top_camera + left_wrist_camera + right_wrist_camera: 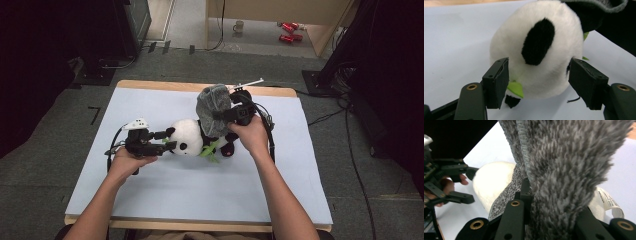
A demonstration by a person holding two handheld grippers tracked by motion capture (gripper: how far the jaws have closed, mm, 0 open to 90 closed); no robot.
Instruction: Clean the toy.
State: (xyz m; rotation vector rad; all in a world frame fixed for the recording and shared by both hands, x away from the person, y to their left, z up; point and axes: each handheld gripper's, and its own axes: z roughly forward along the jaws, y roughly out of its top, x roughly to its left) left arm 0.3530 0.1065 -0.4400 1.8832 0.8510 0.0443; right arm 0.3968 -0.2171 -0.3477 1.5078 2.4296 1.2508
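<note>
So the plush panda is lying on its side pretty much mid-table on the pale blue mat, with loads of bare mat in front of it toward the person and out to both side edges, so plenty of room to move. A strip of wooden table edge shows at the far side, not far behind the right hand. The left gripper is at the panda's head, jaws spread wide either side of it and not pressing on it. The right gripper is clamped on a fuzzy grey cloth, held up over the panda's body. There's a white sewn-in tag with tiny print, too blurry to read.
</note>
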